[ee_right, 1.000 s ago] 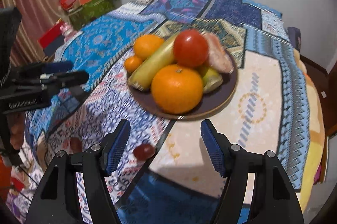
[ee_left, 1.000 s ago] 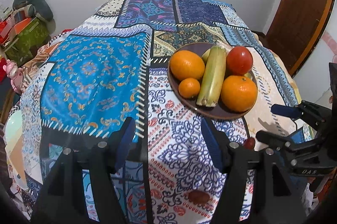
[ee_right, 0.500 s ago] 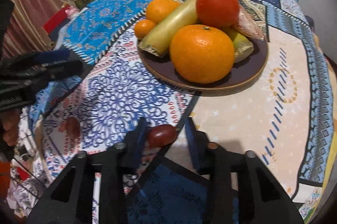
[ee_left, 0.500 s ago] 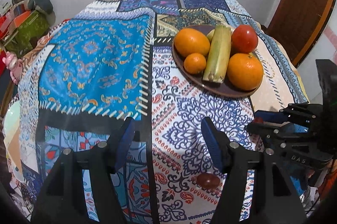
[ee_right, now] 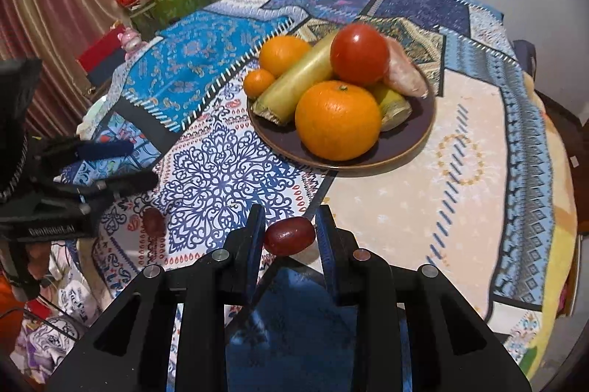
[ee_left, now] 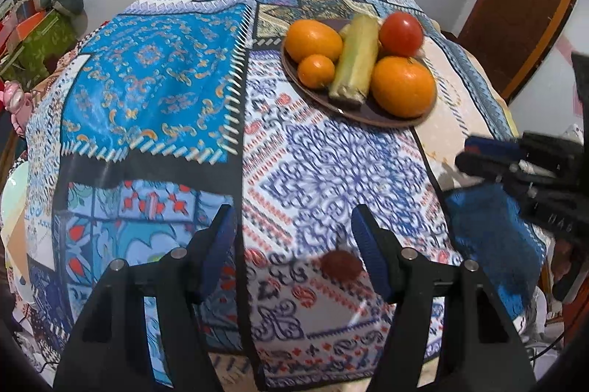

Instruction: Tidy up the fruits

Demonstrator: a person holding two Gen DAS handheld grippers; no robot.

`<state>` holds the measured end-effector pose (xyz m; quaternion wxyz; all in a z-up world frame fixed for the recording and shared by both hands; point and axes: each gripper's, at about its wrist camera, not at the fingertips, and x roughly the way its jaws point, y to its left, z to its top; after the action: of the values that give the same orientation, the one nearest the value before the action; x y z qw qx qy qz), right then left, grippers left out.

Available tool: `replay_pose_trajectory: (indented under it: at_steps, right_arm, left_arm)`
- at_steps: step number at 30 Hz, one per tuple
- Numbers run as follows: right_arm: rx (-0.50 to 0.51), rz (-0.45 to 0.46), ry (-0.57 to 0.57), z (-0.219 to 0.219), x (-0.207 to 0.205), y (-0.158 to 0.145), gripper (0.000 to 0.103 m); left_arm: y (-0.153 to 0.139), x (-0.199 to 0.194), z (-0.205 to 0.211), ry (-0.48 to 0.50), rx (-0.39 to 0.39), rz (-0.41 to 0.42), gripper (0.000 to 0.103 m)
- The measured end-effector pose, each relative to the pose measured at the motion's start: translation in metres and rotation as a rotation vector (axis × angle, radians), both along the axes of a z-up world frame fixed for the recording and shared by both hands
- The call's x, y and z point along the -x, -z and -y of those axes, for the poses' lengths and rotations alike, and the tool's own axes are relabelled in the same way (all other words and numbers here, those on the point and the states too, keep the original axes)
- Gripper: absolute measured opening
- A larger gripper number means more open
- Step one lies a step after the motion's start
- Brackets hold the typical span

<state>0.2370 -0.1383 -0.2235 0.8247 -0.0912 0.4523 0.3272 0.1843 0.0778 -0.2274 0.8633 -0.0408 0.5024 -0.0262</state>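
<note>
Two tools are working the worktop (ee_right: 460, 207). The right tool (ee_right: 289, 239) pinches a red date (ee_right: 289, 236) between its pads, just clear of the cloth. The left tool (ee_left: 291, 244) hangs spread over a second date (ee_left: 341, 265), which lies on the cloth close to its right finger, not gripped. Ahead of both tools sits the plate (ee_right: 412, 145), crowded with oranges (ee_right: 337, 119), a tomato (ee_right: 359, 49) and a green stalk (ee_right: 294, 82). Risk, I'd say: the smooth date could squirt from the narrow pinch, or roll off the heaped plate. Lettering on the left tool's body reads roughly "GenRobot.AI"; it's blurred.
</note>
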Motion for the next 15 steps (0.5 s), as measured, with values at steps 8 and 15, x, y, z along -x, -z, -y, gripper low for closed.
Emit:
replay_pose_trajectory:
  at_steps: [8,15]
  right_arm:
    - [-0.016,0.021,0.023,0.010,0.006,-0.011,0.026]
    - [-0.028,0.021,0.027,0.018,0.010,-0.012,0.026]
  left_arm:
    - [0.020,0.013,0.014,0.036,0.028,-0.068,0.064]
    - [0.025,0.012,0.026,0.061,0.021,-0.066,0.048]
